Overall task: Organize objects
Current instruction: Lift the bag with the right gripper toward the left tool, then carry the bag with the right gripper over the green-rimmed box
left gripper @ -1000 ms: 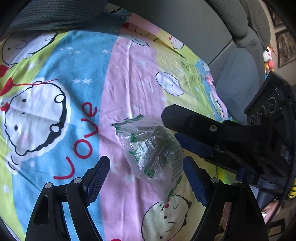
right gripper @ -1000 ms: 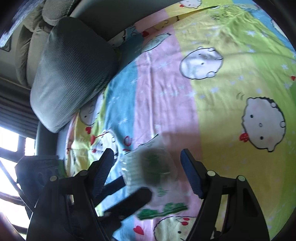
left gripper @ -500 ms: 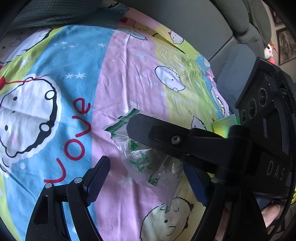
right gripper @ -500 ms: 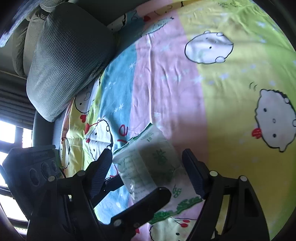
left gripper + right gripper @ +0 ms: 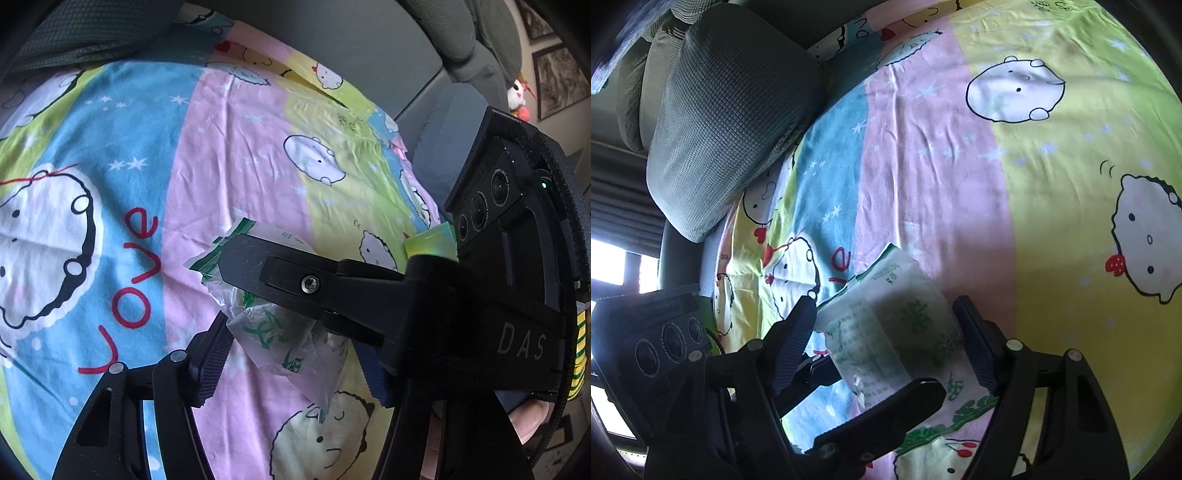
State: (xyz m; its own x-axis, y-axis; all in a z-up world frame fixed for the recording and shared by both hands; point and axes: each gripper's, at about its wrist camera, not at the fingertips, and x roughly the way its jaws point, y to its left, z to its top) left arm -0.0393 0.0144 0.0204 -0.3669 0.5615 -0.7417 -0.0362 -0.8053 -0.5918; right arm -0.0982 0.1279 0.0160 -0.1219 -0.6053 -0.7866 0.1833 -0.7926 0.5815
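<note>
Between both pairs of fingers, lying on the cartoon-print bedsheet (image 5: pixel 236 155), sits a crinkled clear plastic packet (image 5: pixel 273 332) with green printing, partly stuffed with something pale. Seen from the left wrist, runs long from about 11 o'clock, where its green sealed edge shows, down to 5 o'clock, where a loose clear corner trails onto the sheet. Left gripper (image 5: pixel 291 354) spread wide around the packet's lower half, near pad brushing or just short of the film at 9 o'clock; far pad mostly hidden under the other tool. Right gripper (image 5: pixel 886 339) likewise spread, straddling the packet (image 5: pixel 890 328) from the opposite side, pads flanking it at 9 and 3 o'clock, contact too close to call. Neither tool pinching anything yet. Crossing over the packet's top in the left view, one black finger (image 5: pixel 280 273) of the right tool. Judging by the framing, right gripper centred better on the bulky middle, so probably the one to close; a squeeze across the short axis looks likeliest to hold, though slippery film may slide or crumple. Grey cushion (image 5: pixel 727 122) well apart at 10 o'clock in the right view.
</note>
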